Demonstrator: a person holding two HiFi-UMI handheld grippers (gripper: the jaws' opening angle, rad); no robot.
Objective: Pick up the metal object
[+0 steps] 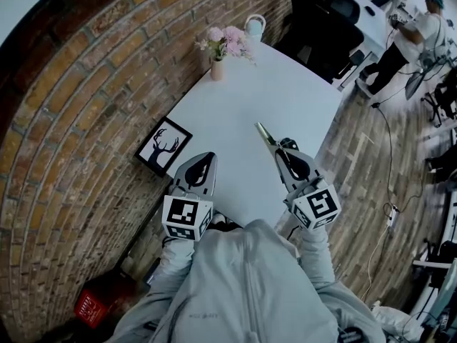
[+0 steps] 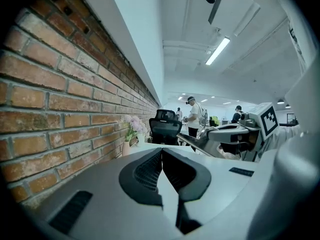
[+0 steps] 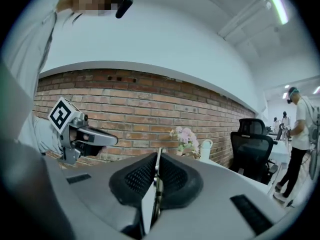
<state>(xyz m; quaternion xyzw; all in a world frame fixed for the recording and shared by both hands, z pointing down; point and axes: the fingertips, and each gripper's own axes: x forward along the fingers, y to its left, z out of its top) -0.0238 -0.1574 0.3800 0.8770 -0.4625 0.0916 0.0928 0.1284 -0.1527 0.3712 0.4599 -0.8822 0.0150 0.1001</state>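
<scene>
A thin, flat metal object (image 1: 266, 136) sticks out ahead of my right gripper (image 1: 285, 151), which is shut on it above the white table (image 1: 235, 113). In the right gripper view the metal strip (image 3: 158, 170) stands on edge, pinched between the dark pads. My left gripper (image 1: 202, 164) hovers over the table's near left part, shut with nothing in it; in its own view the jaws (image 2: 162, 160) meet. From the left gripper view, the right gripper (image 2: 235, 133) shows at the right, the metal piece (image 2: 192, 143) pointing out of it. The left gripper (image 3: 87, 136) also appears in the right gripper view.
A small vase of pink flowers (image 1: 220, 57) and a white kettle (image 1: 254, 26) stand at the table's far end. A framed deer picture (image 1: 163, 147) leans by the brick wall (image 1: 78, 120). Black office chairs (image 1: 325, 20) sit beyond the table, with a person (image 1: 410, 38) further off.
</scene>
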